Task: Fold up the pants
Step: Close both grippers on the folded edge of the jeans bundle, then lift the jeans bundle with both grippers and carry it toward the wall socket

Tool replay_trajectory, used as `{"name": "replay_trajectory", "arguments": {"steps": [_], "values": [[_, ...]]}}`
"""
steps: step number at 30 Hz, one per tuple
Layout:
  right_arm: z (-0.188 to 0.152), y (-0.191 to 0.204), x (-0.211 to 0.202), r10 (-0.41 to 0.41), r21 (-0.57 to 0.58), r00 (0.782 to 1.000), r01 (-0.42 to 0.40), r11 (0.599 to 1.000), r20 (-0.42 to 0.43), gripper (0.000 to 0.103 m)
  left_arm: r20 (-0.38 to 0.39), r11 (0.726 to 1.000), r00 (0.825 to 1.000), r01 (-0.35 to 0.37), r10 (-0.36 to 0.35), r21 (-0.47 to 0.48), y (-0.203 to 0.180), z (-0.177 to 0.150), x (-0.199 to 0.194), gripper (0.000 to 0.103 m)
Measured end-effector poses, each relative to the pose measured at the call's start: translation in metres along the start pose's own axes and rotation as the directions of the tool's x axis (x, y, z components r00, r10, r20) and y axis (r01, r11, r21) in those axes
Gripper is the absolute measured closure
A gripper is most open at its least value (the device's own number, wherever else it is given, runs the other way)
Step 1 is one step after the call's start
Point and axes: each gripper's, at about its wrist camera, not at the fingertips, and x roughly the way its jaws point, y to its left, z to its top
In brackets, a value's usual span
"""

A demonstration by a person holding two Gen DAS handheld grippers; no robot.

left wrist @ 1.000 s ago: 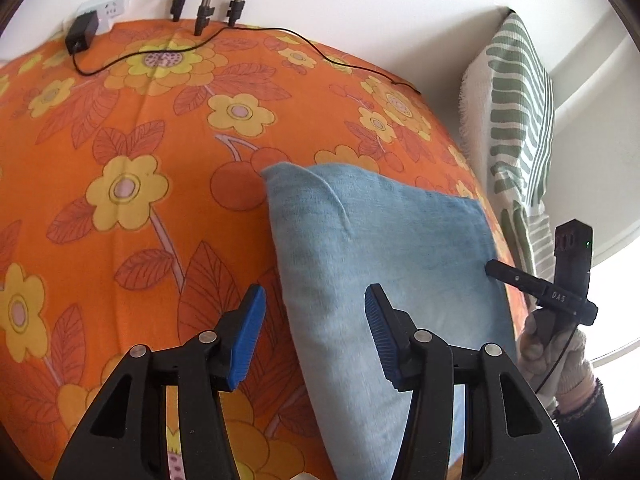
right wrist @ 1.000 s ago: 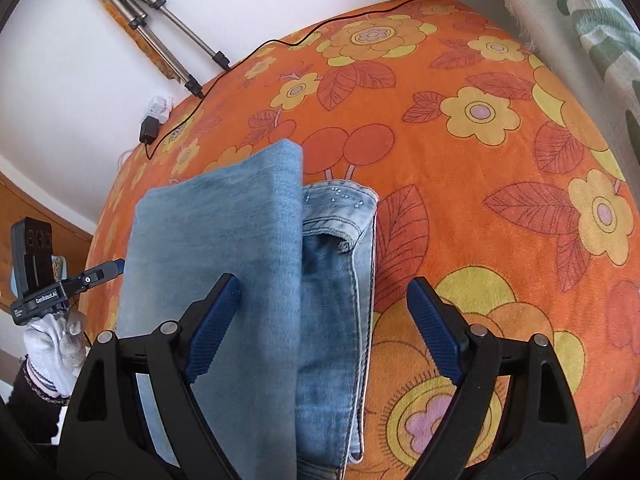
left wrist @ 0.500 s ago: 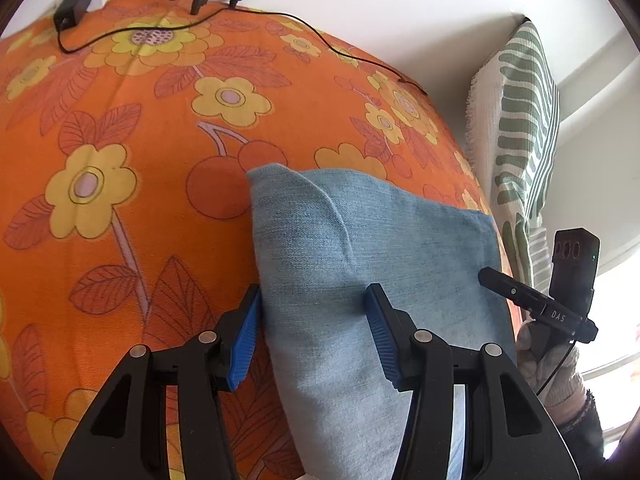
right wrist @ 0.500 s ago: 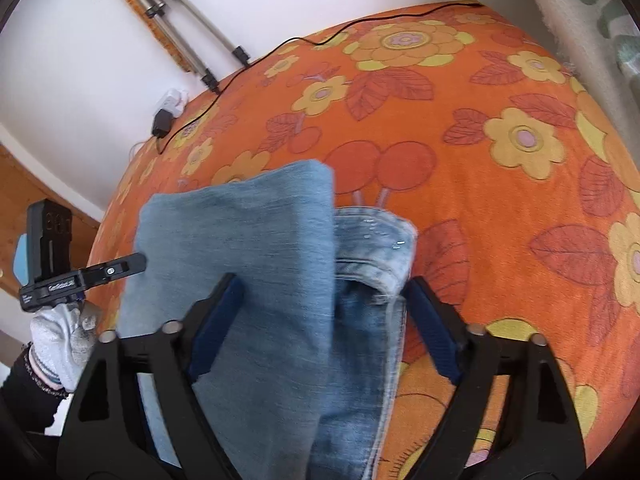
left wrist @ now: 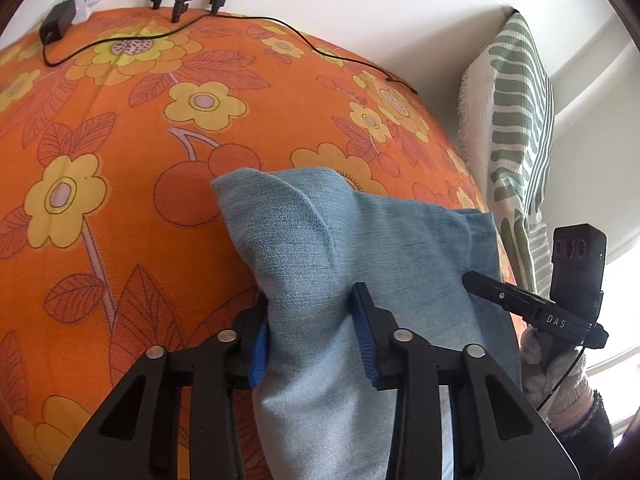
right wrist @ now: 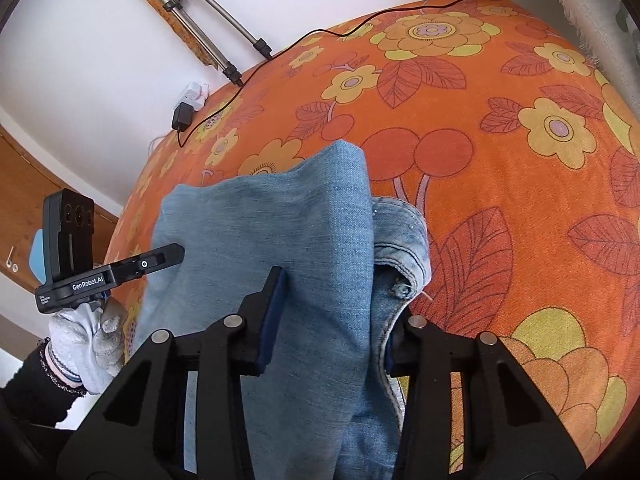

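Left gripper [left wrist: 310, 334]: its fingers [left wrist: 258, 350] have just been closing and are now pinching the near left edge of the folded jeans [left wrist: 340, 264], the denim bunching up between the blue pads.
Right gripper [right wrist: 332, 320]: its fingers [right wrist: 272, 320] have just been closing from a wide spread and are now clamping the right side of the jeans, gripping the top layer together with the seamed layer underneath.
Jeans: lying as a folded blue stack on the orange floral bedspread [left wrist: 120, 160], toward its near edge, both near corners now held; a stitched hem or waistband part [right wrist: 404, 248] is peeking out on the right under the top layer.
What has changed: a second ago both pairs of fingers were standing apart around the cloth; now both are gripping it, and the fabric is puckering where it lay flat.
Meaning for the task: the grasp for the next fold seems to be in place; the likely next step is lifting the near edge and carrying it toward the far edge.
Risk: the lower layer may be slipping out of the right grip on lifting.
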Motion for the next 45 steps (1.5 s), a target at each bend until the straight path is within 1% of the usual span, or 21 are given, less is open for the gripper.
{"name": "replay_trajectory", "arguments": {"steps": [2, 4, 7, 10, 11, 15, 17, 19, 22, 24, 28, 31, 34, 36, 40, 45], "values": [[0.0, 0.002, 0.0, -0.006, -0.002, 1.0, 0.006, 1.0, 0.001, 0.065, 0.007, 1.0, 1.0, -0.016, 0.016, 0.02, -0.006, -0.001, 0.0, 0.077], [0.0, 0.003, -0.001, -0.012, -0.01, 1.0, 0.012, 1.0, 0.004, 0.067, 0.014, 0.999, 1.0, -0.026, 0.026, 0.036, -0.009, -0.002, 0.0, 0.08], [0.0, 0.006, -0.002, -0.025, -0.022, 1.0, 0.025, 0.999, 0.008, 0.07, 0.027, 0.996, 0.998, -0.052, 0.05, 0.07, -0.014, -0.003, -0.003, 0.081], [-0.001, 0.005, -0.002, -0.023, -0.024, 1.0, 0.023, 0.999, 0.012, 0.07, 0.026, 0.996, 0.998, -0.053, 0.051, 0.067, -0.013, -0.002, -0.001, 0.081], [-0.001, 0.003, -0.002, -0.015, -0.017, 1.0, 0.015, 1.0, 0.009, 0.069, 0.025, 0.996, 0.998, -0.053, 0.051, 0.068, -0.013, -0.002, -0.001, 0.081], [0.001, -0.003, 0.004, 0.015, 0.031, 1.0, -0.014, 0.999, -0.014, 0.055, 0.037, 0.992, 0.997, -0.077, 0.074, 0.101, -0.018, -0.004, -0.001, 0.081], [0.001, 0.001, 0.005, 0.006, 0.013, 1.0, -0.006, 1.0, -0.012, 0.053, 0.042, 0.99, 0.996, -0.087, 0.082, 0.114, -0.02, -0.005, 0.0, 0.081], [0.001, 0.004, 0.005, -0.008, -0.004, 1.0, 0.008, 1.0, -0.012, 0.054, 0.046, 0.988, 0.995, -0.093, 0.088, 0.121, -0.02, -0.005, 0.0, 0.081], [0.0, 0.004, 0.004, -0.006, -0.005, 1.0, 0.006, 1.0, -0.007, 0.058, 0.052, 0.987, 0.994, -0.099, 0.093, 0.129, -0.021, -0.006, 0.0, 0.081], [0.0, 0.005, 0.004, -0.013, -0.016, 1.0, 0.013, 1.0, -0.003, 0.062, 0.053, 0.987, 0.994, -0.099, 0.093, 0.13, -0.021, -0.006, 0.0, 0.081], [0.0, 0.008, 0.002, -0.03, -0.033, 1.0, 0.03, 0.999, 0.002, 0.065, 0.054, 0.987, 0.994, -0.098, 0.092, 0.129, -0.021, -0.007, 0.0, 0.081], [-0.001, 0.013, 0.0, -0.05, -0.052, 0.999, 0.05, 0.997, 0.008, 0.068, 0.053, 0.99, 0.995, -0.085, 0.079, 0.116, -0.019, -0.007, -0.001, 0.082], [-0.002, 0.021, -0.006, -0.071, -0.076, 0.997, 0.073, 0.994, 0.026, 0.075, 0.055, 0.994, 0.997, -0.063, 0.058, 0.089, -0.016, -0.006, -0.006, 0.084], [-0.003, 0.027, -0.011, -0.08, -0.092, 0.996, 0.084, 0.992, 0.042, 0.079, 0.064, 0.994, 0.997, -0.059, 0.053, 0.091, -0.018, -0.007, -0.01, 0.084], [-0.005, 0.034, -0.016, -0.101, -0.109, 0.993, 0.107, 0.988, 0.06, 0.08, 0.084, 0.992, 0.996, -0.052, 0.043, 0.115, -0.026, -0.007, -0.021, 0.085], [-0.005, 0.04, -0.023, -0.111, -0.107, 0.99, 0.12, 0.987, 0.081, 0.081, 0.091, 0.994, 0.996, -0.035, 0.025, 0.102, -0.025, -0.005, -0.028, 0.086]]}}
